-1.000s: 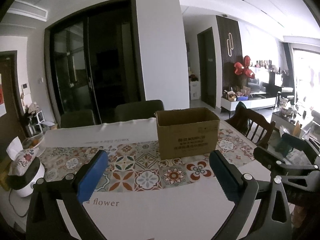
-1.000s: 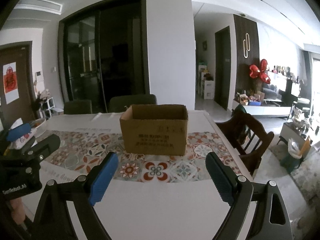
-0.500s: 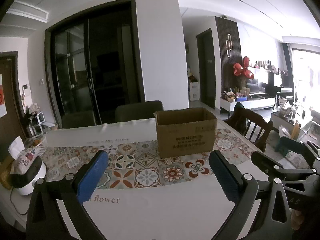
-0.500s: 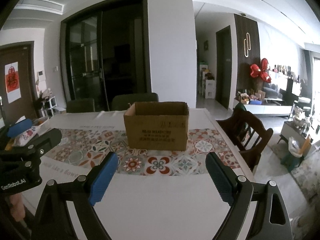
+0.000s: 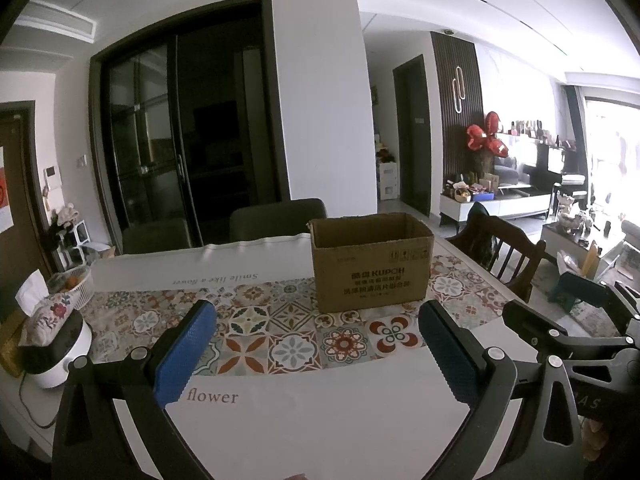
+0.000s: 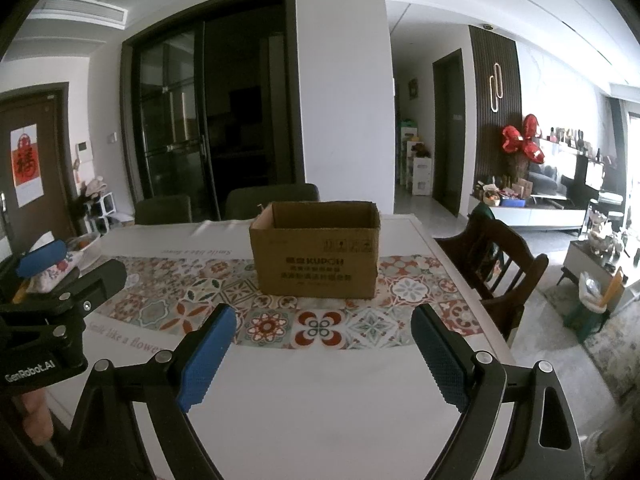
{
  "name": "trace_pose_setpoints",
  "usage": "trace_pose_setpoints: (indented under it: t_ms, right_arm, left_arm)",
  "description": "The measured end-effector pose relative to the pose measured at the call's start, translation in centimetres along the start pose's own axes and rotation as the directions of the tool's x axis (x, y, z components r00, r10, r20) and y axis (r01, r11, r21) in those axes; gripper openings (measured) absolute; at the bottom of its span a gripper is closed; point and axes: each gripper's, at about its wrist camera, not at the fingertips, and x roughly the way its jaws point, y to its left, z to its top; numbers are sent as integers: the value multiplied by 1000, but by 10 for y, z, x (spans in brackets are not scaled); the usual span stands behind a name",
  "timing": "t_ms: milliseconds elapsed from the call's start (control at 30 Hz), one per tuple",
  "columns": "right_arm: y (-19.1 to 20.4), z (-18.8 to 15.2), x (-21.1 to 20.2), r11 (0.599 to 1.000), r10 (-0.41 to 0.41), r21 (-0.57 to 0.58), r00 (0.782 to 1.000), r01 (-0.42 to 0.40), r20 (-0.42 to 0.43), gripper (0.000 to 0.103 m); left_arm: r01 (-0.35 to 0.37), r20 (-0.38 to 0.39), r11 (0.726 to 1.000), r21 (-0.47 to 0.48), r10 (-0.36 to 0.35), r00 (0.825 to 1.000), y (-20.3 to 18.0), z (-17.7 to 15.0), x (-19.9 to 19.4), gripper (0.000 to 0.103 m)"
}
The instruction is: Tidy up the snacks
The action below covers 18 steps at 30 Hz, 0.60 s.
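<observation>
Your left gripper (image 5: 316, 344) hangs over the near white part of the table (image 5: 320, 420), jaws spread wide with nothing between the blue pads. Your right gripper (image 6: 320, 352) is the same, wide apart and empty. The open cardboard box (image 6: 316, 254) stands upright on the patterned tile strip (image 5: 280, 336), ahead of both grippers and well apart from them

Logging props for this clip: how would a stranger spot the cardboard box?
Find the dining table with its patterned tile runner. The cardboard box stands on that runner toward the far edge, open-topped, plain brown, with dark print on its front.
</observation>
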Motion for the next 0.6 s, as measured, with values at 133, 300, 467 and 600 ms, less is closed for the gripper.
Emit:
trace_pose_setpoints:
  t_ms: [133,300,467,600]
  right_arm:
    - [0,0,0,1000,2,0,1000,-2,-2,90]
    - [0,0,0,1000,1,-1,1000,-1,-1,90]
    - [0,0,0,1000,1,-1,1000,-1,0,90]
    - [1,0,1,1000,2,-3,1000,-2,-3,90]
  left_arm:
    - [0,-1,1000,-1,0,1000,0,0,0,103]
    - [2,-2,1000,0,-2,1000,1,0,0,103]
    - [1,-1,1000,-2,-1,1000,0,0,0,103]
    - [3,-3,1000,-5,-3,1000,0,-1,0,103]
